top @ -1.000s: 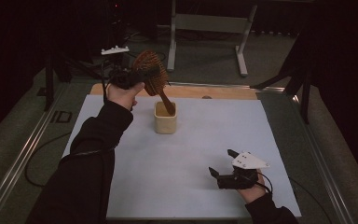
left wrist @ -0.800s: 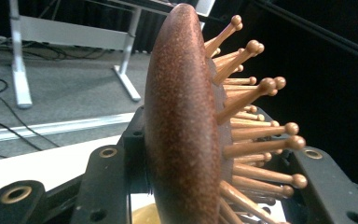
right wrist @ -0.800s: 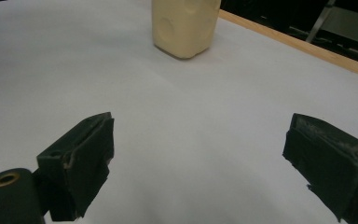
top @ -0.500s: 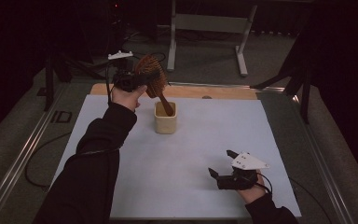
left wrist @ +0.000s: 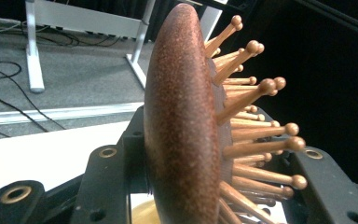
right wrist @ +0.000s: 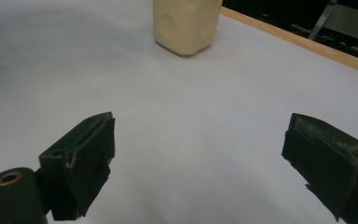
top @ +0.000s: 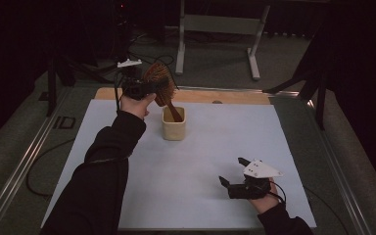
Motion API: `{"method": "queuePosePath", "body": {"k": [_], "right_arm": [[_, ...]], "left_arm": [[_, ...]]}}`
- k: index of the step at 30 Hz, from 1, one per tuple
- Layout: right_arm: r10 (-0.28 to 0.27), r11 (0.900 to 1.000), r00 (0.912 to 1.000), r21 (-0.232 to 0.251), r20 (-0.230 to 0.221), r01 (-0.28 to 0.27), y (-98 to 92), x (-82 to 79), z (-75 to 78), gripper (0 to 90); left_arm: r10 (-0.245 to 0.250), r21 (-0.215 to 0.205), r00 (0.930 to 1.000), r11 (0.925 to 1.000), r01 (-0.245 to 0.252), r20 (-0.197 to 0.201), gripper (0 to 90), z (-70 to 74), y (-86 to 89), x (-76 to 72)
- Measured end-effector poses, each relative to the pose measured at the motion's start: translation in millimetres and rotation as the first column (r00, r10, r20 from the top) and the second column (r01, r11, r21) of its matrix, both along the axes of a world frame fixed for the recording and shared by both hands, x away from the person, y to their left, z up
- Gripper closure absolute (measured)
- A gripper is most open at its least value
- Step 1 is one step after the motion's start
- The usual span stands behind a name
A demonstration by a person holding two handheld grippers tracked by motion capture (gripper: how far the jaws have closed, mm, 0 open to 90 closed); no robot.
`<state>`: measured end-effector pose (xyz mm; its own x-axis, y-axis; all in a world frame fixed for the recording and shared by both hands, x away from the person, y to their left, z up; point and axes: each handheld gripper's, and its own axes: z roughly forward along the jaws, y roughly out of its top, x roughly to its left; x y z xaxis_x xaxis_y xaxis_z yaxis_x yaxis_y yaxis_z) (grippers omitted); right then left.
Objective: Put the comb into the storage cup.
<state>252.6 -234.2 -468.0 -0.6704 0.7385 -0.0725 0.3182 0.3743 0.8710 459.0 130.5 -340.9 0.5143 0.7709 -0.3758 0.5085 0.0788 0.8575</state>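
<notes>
1. Nearest the person, the right gripper [top: 245, 185] rests low on the white surface [top: 215, 161], its jaws spread wide with nothing between them. It looks parked there, out of the way of the other hand.
2. Farther out, a cream cup [top: 174, 123] stands upright on the surface, well apart from the right gripper, with the hairbrush's handle angled down into its mouth.
3. Above the cup, the left gripper [top: 152, 89] holds its jaws clenched on the head of the wooden hairbrush [top: 159, 83], one across the smooth back and one among the ball-tipped pegs. This hold likely lets the handle be steered within the cup.
4. Beyond the surface lie a grey floor and a metal stand [top: 220, 29].
</notes>
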Motion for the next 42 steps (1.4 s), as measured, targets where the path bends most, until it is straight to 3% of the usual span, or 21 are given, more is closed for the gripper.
{"method": "queuePosePath", "body": {"k": [42], "right_arm": [[-0.004,1.0,1.0,0.004,-0.009,0.004,-2.4,0.3,-0.9,9.0]], "left_arm": [[-0.031,-0.02,0.9967,0.9994,0.029,-0.075,51.9,-45.1,-2.0,16.5]]}}
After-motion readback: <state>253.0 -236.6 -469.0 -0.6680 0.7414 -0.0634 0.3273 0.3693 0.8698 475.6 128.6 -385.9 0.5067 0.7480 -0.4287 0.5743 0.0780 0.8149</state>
